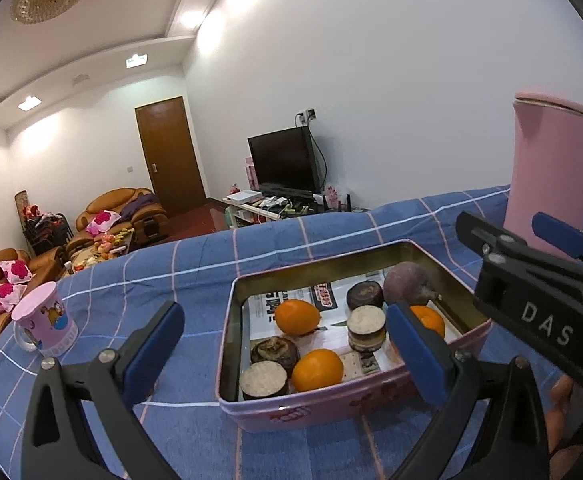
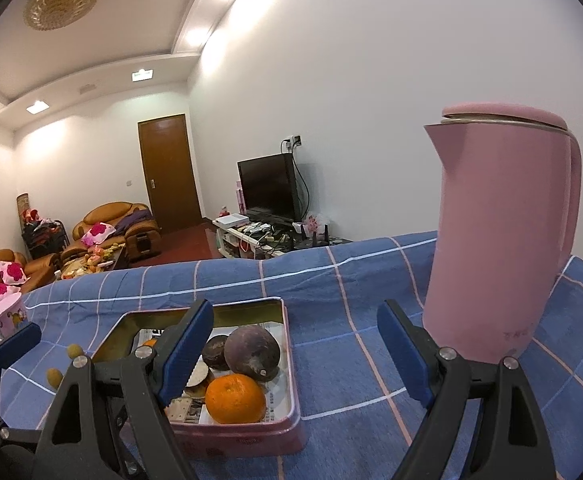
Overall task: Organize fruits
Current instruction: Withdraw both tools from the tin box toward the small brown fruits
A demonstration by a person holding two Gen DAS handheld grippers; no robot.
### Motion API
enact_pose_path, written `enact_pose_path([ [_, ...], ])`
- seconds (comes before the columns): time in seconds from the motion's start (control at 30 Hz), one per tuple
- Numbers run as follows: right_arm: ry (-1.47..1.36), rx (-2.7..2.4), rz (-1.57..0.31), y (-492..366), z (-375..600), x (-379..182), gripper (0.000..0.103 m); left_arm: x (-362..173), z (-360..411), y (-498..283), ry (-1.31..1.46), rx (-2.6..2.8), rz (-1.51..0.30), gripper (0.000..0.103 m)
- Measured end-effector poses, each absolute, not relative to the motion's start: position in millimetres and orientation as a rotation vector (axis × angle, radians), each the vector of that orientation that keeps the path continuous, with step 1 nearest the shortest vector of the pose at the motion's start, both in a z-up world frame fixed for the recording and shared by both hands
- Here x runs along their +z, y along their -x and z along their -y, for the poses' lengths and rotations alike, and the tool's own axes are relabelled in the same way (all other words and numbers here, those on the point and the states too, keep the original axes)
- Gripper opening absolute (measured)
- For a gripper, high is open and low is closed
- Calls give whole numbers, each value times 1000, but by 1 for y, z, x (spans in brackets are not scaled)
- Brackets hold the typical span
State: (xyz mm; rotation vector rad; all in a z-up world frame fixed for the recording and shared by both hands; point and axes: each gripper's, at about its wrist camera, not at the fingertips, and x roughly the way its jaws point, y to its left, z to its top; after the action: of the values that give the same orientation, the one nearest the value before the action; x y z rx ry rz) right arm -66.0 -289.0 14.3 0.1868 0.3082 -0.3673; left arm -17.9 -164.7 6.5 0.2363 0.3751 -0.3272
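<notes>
A lit living room is being seen beyond a table draped in soft blue checked cloth (image 2: pixel 351 320). A tall smooth pink kettle (image 2: pixel 499 240) is standing just ahead-right of the right claw (image 2: pixel 297 354). The pink tin (image 1: pixel 331 408) is sitting between the left claw's (image 1: pixel 285 354) parted pads; most fruits (image 1: pixel 317 370) are already being held inside. Two small yellowish fruits (image 2: pixel 65 364) are lying outside, left of the right claw. Both claws are being held apart, empty.

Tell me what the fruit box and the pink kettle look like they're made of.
Fruit box: probably thin tin; its gold inner walls gleam and the rim is rolled. Pink kettle: likely matte plastic or coated metal, with an even, dull surface and a metallic ring under the lid.
</notes>
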Motion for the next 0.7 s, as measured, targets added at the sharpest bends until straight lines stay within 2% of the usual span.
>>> enact_pose_path([
  [0.7, -173, -322, -340, 69, 243, 13, 85, 5, 125, 16, -251, -299, -391, 103],
])
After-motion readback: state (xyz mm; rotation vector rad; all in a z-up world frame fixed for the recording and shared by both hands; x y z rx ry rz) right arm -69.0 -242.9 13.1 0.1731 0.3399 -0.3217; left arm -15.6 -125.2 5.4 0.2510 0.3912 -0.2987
